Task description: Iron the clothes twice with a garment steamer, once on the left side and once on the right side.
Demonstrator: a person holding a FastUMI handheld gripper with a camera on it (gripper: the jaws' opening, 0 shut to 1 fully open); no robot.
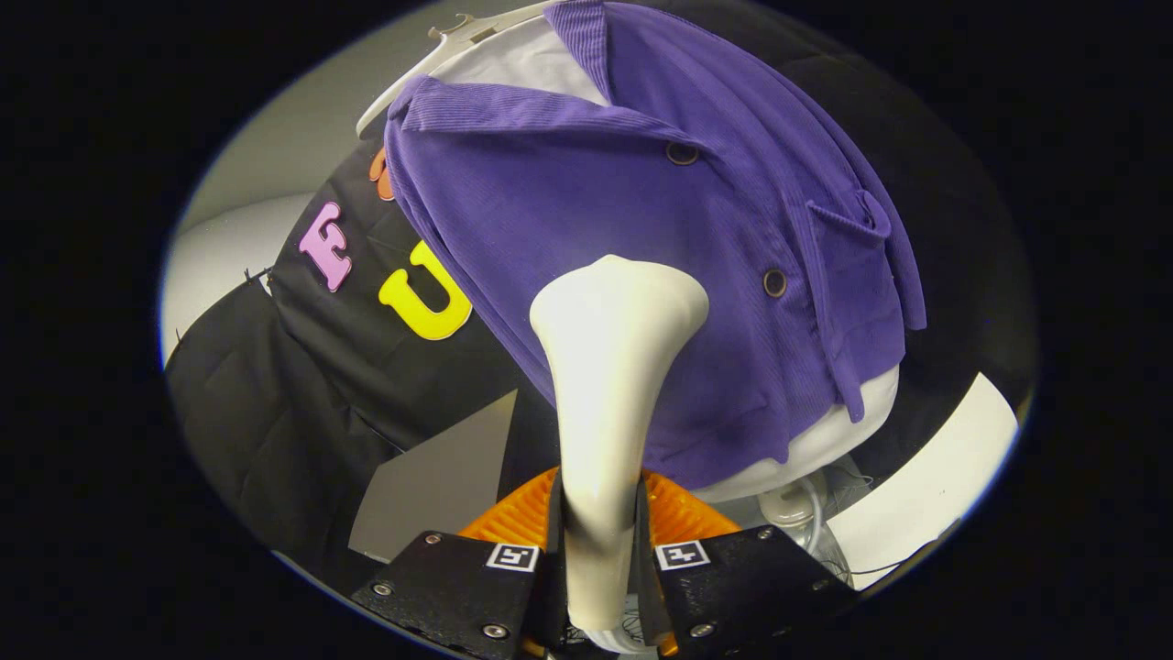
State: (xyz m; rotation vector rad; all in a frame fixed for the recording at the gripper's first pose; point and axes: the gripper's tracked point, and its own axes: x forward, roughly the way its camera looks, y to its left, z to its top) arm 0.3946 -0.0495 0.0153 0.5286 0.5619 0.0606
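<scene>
A purple corduroy jacket [641,238] hangs on a white hanger [458,37] over a white form, filling the space ahead of the fingers. My gripper [600,550] is shut on the handle of a cream garment steamer [609,385], which rises between the fingers. The steamer's broad head sits against the jacket's lower front, left of the two dark buttons [774,281]. A chest pocket [848,229] lies on the jacket's right side. Whether the head touches the cloth I cannot tell.
The white form's base [825,440] shows below the jacket hem, with a white stand and a thin cord [797,513] beneath it. A grey panel [440,486] leans left of the fingers. A white surface [926,486] lies to the right.
</scene>
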